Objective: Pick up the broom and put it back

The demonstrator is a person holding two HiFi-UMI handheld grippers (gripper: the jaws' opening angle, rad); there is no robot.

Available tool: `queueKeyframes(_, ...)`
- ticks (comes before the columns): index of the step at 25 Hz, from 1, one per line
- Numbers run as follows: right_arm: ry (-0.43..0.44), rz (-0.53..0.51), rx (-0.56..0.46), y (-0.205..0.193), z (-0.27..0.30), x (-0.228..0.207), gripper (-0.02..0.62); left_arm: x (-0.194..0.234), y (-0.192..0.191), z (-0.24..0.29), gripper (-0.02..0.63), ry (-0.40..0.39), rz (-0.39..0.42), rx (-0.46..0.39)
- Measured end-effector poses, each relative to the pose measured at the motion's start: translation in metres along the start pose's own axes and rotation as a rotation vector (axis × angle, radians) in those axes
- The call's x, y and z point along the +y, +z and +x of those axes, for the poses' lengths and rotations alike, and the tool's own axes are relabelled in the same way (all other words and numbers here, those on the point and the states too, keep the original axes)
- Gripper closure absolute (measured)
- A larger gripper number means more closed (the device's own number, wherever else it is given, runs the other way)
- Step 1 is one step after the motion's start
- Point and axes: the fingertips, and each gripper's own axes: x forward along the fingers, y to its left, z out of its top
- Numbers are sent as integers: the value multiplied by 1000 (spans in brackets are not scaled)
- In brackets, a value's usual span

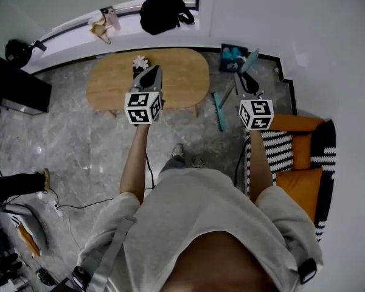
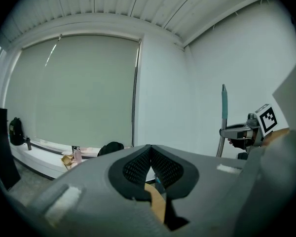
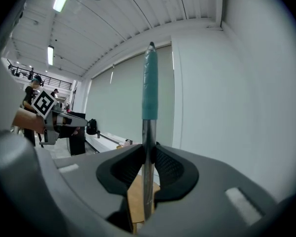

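The broom (image 1: 218, 111) has a teal brush head near the floor by the table's right end, and a metal handle with a teal grip (image 3: 149, 83) that rises upright. My right gripper (image 1: 248, 85) is shut on that handle (image 3: 148, 181), which runs straight up between its pads. In the left gripper view the same handle (image 2: 224, 115) stands before the white wall with the right gripper (image 2: 242, 132) clamped on it. My left gripper (image 1: 149, 75) hovers over the oval wooden table (image 1: 185, 72); its jaws (image 2: 151, 155) are shut with nothing between them.
A teal dustpan (image 1: 233, 55) lies by the wall behind the broom. An orange and striped armchair (image 1: 298, 154) stands close at the right. On the window ledge sits a black backpack (image 1: 163, 11). A black cabinet (image 1: 15, 87) stands at left, and cables (image 1: 79, 207) trail on the floor.
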Motion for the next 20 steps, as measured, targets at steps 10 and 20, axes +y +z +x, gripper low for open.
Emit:
queueKeyframes(10,219,-27,28,-15,2,67,515,15,-5,-55,602,149,-14,-5)
queueKeyframes(20,398,-22,38,-16,19,158,515,62,-12,-128,603,285,-32,-12)
